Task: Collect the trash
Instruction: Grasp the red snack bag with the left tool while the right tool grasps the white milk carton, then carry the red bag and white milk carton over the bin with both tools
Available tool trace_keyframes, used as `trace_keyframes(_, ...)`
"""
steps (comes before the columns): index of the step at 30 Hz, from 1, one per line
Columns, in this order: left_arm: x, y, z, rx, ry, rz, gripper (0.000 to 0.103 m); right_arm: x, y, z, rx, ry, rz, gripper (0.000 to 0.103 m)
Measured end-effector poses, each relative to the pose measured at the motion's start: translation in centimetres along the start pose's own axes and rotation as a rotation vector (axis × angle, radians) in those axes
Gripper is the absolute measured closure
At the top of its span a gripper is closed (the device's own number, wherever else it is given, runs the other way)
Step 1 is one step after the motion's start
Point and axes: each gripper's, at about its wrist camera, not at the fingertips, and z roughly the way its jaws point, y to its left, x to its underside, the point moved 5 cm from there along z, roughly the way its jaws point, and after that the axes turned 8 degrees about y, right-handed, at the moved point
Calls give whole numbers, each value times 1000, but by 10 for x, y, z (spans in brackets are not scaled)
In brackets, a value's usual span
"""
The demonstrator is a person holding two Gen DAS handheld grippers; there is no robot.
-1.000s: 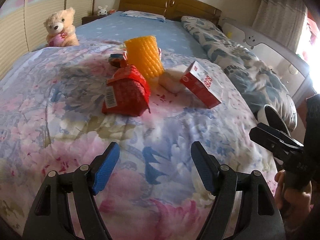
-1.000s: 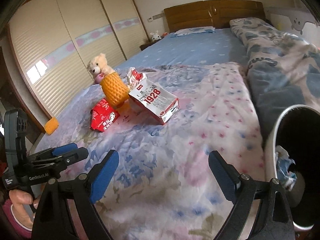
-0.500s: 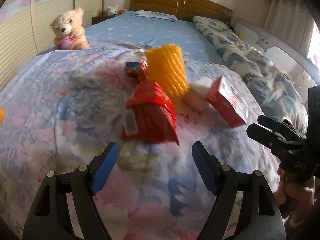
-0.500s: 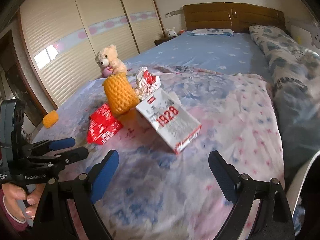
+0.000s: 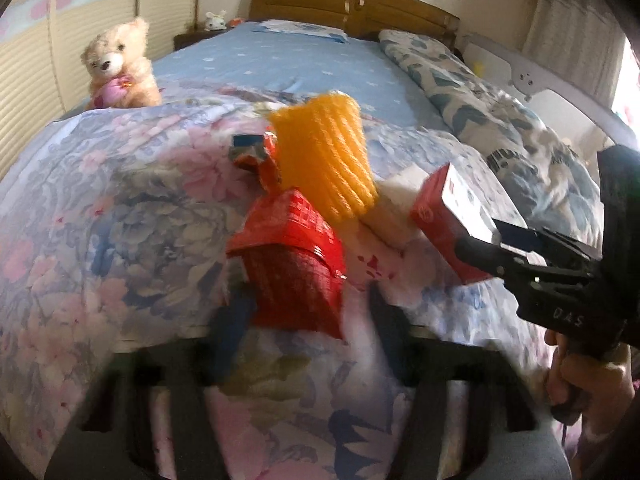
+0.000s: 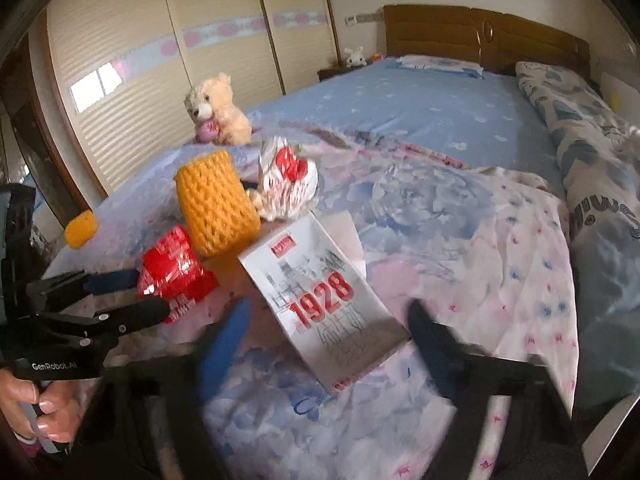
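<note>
Trash lies in a cluster on the floral bedspread (image 5: 100, 240). A red crinkled packet (image 5: 296, 268) sits just ahead of my open left gripper (image 5: 308, 320), between its fingers. Behind it stand a yellow foam net sleeve (image 5: 332, 160) and a red-and-white box marked 1928 (image 5: 456, 216). In the right wrist view the box (image 6: 328, 300) lies between the fingers of my open right gripper (image 6: 328, 340), with the sleeve (image 6: 216, 208), the red packet (image 6: 172, 272) and a crumpled red-and-white wrapper (image 6: 288, 180) beyond. The left gripper (image 6: 132, 292) reaches the red packet from the left.
A teddy bear (image 5: 116, 68) sits at the bed's left edge. A rolled blue-patterned quilt (image 5: 500, 128) runs along the right side. A wooden headboard (image 6: 480, 36) stands at the far end. A small yellow foam piece (image 6: 80, 228) lies at the left edge. A bin rim (image 6: 612, 436) shows bottom right.
Both grippers moved forward towards the trash. The left now brackets the red packet, the right brackets the 1928 box. The bin has slid almost out of the right wrist view.
</note>
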Motion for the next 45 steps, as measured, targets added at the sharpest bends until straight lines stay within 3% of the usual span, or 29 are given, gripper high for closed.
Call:
trace_keyframes(2,3,-2,1,22,10,5,92,4,0,-1,1,0,9,40)
trace_keyframes(8,16,-16,-15,60,-16,50,99,26,-4,-22,-14,-13,85,41)
trace_keyframes(25,60,-100,-54,201,-30,212,100,109,-22,-103,42,-62,282,42)
trace_keyframes(45,93,-182,-67,273,-10,373,100,173,-56,-167,116,-120,430,42)
